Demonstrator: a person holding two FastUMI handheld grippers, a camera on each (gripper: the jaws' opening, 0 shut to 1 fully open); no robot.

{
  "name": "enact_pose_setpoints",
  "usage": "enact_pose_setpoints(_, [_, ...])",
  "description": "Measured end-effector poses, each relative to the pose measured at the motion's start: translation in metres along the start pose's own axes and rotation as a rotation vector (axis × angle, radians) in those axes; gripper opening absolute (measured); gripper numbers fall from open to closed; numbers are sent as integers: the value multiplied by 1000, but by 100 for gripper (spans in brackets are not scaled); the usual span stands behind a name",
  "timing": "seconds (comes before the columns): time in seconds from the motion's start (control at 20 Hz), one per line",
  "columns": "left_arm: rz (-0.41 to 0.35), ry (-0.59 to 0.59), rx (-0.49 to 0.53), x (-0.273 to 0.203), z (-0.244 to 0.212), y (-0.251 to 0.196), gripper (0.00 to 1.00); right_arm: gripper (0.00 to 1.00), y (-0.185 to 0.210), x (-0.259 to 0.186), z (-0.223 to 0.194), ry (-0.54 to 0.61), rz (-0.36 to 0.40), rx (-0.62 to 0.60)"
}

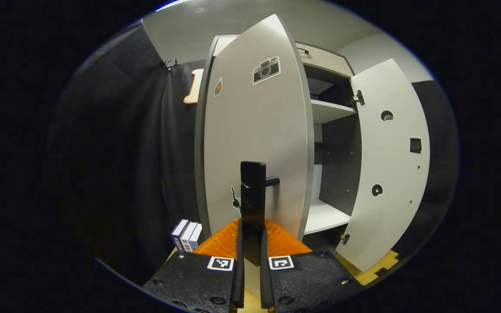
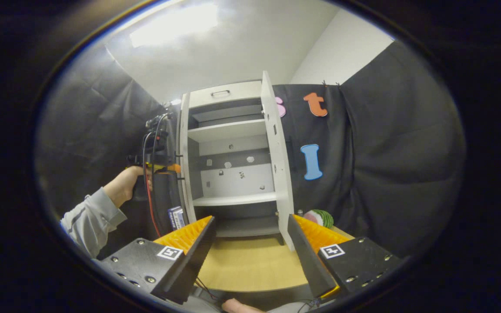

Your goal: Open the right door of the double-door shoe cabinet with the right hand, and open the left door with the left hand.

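Both cabinet doors open, left hand-held gripper [image 1: 250, 243] clamping L door handle [image 1: 254, 191]

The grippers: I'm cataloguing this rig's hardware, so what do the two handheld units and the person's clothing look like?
Each gripper, left and right, has two black bolted blocks, each bearing a square black-and-white marker, with ridged orange parts ahead of them. In the right gripper view, the left gripper carries black hardware on top, with red and black cables hanging below. The person wears a light grey long sleeve.
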State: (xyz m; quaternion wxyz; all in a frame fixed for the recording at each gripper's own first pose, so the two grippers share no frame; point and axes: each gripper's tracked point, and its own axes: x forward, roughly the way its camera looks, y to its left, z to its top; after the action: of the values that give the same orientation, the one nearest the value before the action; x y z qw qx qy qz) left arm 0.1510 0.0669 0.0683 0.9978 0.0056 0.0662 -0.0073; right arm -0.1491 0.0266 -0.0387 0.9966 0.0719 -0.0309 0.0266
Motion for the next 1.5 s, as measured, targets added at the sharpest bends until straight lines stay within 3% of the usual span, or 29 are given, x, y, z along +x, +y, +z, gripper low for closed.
enact_pose_setpoints(0.35, [38,-4,8,-14,0,33,11,97,7,1,-1,-12,-7,-30])
enact_pose_setpoints(0.6, [180,-11,14,-24,-1,98,0,99,20,2,-8,6,29,-26])
enact_pose_setpoints(0.7, [124,-29,-34,-28,2,105,0,99,23,3,-6,-1,30,-30])
enact_pose_setpoints(0.85, [79,-36,-17,-25,-2,117,0,97,30,3,-6,2,30,-34])
enact_pose_setpoints(1.25, [25,-36,-4,-32,-7,115,0,97,42,9,-10,10,18,-81])
enact_pose_setpoints(1.5, [38,-29,-7,-44,-14,115,0,97,43,11,-12,13,11,-84])
